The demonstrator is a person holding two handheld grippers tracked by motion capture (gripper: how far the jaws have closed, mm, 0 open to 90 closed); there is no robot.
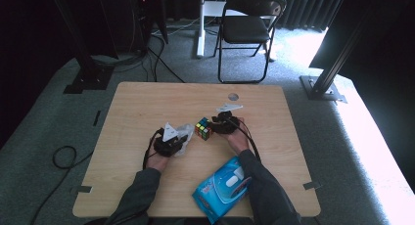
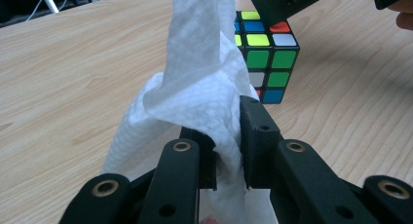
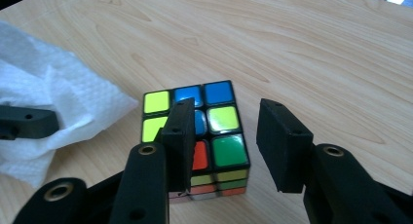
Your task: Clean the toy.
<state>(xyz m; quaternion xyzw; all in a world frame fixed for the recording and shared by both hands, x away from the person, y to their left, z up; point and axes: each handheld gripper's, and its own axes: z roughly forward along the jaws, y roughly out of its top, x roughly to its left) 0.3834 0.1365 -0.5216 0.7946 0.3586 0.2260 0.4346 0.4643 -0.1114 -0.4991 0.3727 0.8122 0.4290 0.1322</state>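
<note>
Left claw point(image 2: 228, 136) pinches a white wipe point(image 2: 195, 83). Right claw point(image 3: 221, 136) stands part open over the cube point(image 3: 214, 136) on the bench point(image 3: 316, 53), not gripping it.

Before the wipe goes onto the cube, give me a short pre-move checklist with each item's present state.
1. Left gripper clamps the white wipe: ok.
2. Wipe hangs free of the puzzle cube: ok, beside it in the right gripper view.
3. Right gripper grips the cube: not ok; the jaws stand above it, one over its top, the other past its side.
4. Cube rests flat on the table: ok.
5. Blue wipes pack is clear of the work: ok, near the table's front edge.
</note>
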